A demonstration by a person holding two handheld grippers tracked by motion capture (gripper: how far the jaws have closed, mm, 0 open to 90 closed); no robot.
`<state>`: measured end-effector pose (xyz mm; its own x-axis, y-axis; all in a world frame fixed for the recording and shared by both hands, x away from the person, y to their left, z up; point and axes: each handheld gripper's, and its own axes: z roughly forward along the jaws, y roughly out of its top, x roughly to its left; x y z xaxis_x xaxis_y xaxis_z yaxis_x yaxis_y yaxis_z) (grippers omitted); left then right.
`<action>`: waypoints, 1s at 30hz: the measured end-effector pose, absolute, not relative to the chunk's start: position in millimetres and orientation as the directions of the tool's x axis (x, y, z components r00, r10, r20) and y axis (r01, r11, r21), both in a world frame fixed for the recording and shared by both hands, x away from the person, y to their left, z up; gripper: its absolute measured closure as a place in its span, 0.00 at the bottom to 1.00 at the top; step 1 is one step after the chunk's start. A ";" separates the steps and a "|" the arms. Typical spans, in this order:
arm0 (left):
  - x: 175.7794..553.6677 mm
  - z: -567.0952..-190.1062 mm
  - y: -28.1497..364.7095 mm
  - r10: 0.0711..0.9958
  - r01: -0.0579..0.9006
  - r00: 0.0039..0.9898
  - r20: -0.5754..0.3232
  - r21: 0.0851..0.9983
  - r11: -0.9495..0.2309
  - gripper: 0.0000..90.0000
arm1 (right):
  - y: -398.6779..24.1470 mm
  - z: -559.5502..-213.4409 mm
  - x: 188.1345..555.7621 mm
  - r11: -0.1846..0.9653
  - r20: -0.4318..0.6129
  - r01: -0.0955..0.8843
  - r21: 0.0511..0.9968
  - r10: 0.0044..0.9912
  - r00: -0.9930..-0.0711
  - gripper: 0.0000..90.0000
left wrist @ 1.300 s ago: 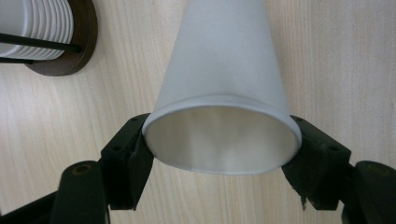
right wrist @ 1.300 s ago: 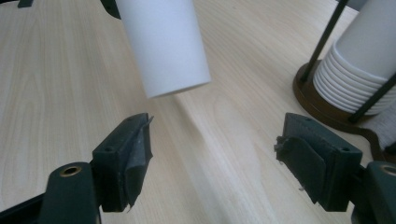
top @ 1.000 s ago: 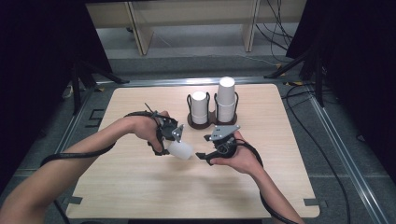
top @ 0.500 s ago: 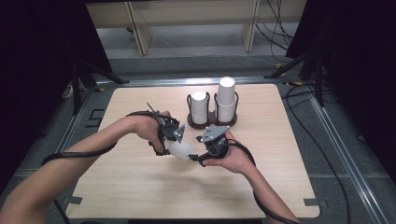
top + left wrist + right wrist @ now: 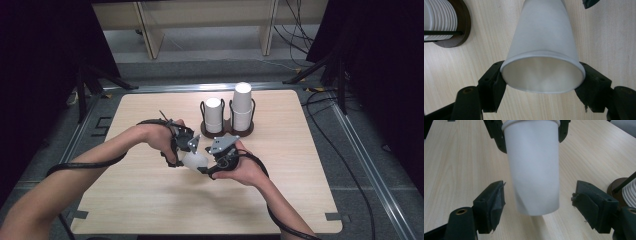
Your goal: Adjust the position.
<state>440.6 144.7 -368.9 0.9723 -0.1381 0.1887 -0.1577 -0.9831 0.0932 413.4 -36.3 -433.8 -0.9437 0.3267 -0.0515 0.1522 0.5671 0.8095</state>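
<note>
Two grippers on one white paper cup (image 5: pixel 195 161), held above table centre. L gripper (image 5: pixel 541 75) pinches its rim, steadying it; R gripper (image 5: pixel 537 206) spread wide around its base, pads not touching, prob. lining up to grip.

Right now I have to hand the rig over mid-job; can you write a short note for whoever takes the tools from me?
Left tool: shut on the paper cup at its rim, holding it on its side above the table.
Right tool: open, jaws on either side of the cup's base end with a gap on each side, not gripping.
Cup holder: at the far middle of the table, two stacks of cups in it, the right stack taller.
Done: one cup is out and held by the left tool.
Left: probably close the right tool on the cup, then release the left; where the cup goes next is unclear.
</note>
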 end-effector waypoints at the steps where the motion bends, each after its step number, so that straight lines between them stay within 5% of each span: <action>1: 440.6 -368.7 144.5 -0.138 -0.158 0.972 0.189 0.094 -0.983 0.33 | -35.4 -434.2 414.3 0.571 -0.059 0.138 0.810 0.313 -0.948 0.28; 30: 435.7 -365.2 134.0 -0.165 -0.188 0.968 0.188 0.116 -0.975 0.33 | -23.6 -442.1 413.9 0.580 -0.040 0.152 0.800 0.304 -0.952 0.30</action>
